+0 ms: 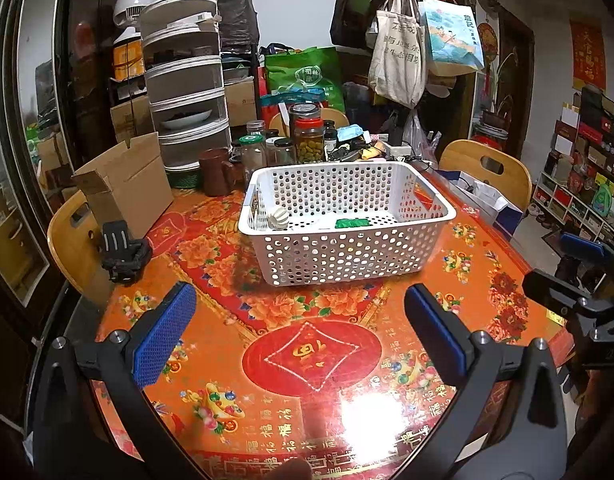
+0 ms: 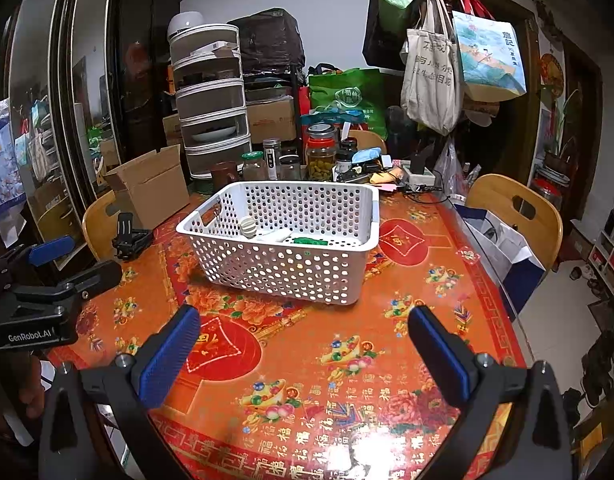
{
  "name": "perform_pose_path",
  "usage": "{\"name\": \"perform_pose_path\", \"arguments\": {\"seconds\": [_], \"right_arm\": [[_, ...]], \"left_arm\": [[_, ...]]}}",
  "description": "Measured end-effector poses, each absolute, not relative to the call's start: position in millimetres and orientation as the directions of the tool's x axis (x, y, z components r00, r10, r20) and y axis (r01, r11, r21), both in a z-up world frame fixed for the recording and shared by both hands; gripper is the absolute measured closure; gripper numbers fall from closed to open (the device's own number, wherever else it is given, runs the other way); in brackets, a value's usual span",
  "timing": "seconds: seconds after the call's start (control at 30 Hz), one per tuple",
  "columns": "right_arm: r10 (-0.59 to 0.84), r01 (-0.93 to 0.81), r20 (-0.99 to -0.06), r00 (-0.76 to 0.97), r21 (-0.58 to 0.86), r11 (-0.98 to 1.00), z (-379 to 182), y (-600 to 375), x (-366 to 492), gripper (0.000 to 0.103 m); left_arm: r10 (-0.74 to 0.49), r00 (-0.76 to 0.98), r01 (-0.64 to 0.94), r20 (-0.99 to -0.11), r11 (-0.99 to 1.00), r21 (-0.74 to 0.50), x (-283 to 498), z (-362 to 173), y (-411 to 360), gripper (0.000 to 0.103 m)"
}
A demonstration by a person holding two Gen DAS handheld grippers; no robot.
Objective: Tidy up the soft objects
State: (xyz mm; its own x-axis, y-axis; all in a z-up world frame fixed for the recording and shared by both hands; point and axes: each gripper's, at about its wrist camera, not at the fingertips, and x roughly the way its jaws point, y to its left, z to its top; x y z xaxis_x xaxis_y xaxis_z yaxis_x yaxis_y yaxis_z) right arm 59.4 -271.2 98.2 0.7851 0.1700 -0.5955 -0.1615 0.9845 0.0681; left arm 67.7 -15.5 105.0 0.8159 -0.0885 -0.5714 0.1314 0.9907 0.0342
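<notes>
Both my tongs, left (image 1: pixel 299 332) & right (image 2: pixel 303 346), gape wide w/ nothing held, over the table (image 1: pixel 307 360). Soft bits, a green one (image 1: pixel 351 223) & a white ribbed one (image 1: pixel 278 217), sit in the white basket (image 1: pixel 347 256). Risk: reaching in, I'd likely snag the rim & shove the light basket.

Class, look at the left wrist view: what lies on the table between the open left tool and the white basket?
Nothing: between the left tool and the white basket there is only bare tablecloth, seen plainly in the left wrist view.
</notes>
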Motion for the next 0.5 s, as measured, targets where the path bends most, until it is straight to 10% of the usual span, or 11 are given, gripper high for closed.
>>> {"name": "perform_pose_path", "arguments": {"seconds": [0.5], "right_arm": [[0.171, -0.159, -0.594, 0.786, 0.073, 0.985, 99.5, -274.8, 57.5, 0.0]], "left_arm": [[-0.094, 0.814, 0.134, -0.573, 0.991, 0.027, 65.3, 104.1, -15.9, 0.0]]}}
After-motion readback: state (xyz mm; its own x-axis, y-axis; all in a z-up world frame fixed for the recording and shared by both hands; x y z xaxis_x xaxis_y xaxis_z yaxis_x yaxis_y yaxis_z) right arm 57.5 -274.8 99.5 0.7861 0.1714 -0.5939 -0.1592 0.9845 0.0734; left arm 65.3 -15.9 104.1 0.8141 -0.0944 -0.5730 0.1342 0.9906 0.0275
